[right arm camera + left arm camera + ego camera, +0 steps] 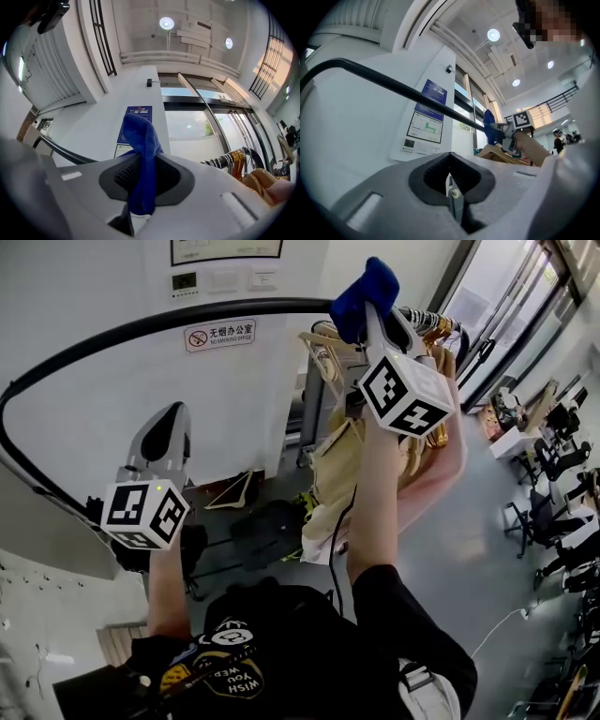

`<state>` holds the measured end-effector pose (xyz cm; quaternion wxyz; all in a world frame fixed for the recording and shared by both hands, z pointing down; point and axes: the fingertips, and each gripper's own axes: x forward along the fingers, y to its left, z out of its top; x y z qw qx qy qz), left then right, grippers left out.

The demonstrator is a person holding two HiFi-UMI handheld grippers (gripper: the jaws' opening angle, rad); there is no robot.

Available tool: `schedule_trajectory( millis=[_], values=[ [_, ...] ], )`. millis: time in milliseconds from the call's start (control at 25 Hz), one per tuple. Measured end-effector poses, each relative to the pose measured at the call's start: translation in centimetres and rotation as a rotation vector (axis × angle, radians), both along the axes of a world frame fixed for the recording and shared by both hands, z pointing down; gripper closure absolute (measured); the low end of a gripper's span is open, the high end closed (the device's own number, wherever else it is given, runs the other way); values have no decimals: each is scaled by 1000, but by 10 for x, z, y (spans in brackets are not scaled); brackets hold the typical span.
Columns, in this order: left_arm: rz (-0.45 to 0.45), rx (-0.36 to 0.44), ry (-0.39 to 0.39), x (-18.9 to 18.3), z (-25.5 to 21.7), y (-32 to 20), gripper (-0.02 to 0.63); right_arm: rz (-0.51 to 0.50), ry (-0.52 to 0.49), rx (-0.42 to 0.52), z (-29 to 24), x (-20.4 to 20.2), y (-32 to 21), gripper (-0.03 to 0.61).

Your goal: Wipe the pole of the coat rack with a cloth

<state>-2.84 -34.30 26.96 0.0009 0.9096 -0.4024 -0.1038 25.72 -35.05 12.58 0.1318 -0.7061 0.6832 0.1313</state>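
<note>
The coat rack's black pole (141, 329) arcs from the lower left up across the top of the head view. My right gripper (367, 313) is raised to it and shut on a blue cloth (367, 287), which lies against the pole. In the right gripper view the cloth (140, 154) hangs pinched between the jaws, with the pole (63, 152) running off to the left. My left gripper (169, 426) hangs lower at the left, below the pole, shut and empty. From the left gripper view the pole (393, 86) slants across to the cloth (489, 125).
Wooden hangers (433, 332) and beige garments (342, 465) crowd the rail just right of the cloth. A white wall with a no-smoking sign (220, 334) is behind the pole. A black bag (267, 531) lies on the floor. Office chairs (553, 502) stand far right.
</note>
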Motion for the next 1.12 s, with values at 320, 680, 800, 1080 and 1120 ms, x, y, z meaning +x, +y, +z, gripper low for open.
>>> schedule_trajectory(
  millis=[320,680,800,1080,1120],
  values=[
    [-10,-1,-1,-4,4,2,612,4,14,21,2,-7,4,508],
    [-28,-6,-14,-8,7,1,612,-11,6,24,4,-5,3,508],
    [-41,-4,-17,-11,5,3,612,-21,10,22,3,-7,4,508],
    [-45,-2,-25,-11,5,1,612,-23,11,25,3,-7,5,507],
    [-45,-2,-27,-11,5,1,612,-24,11,25,4,-7,6,508]
  ],
)
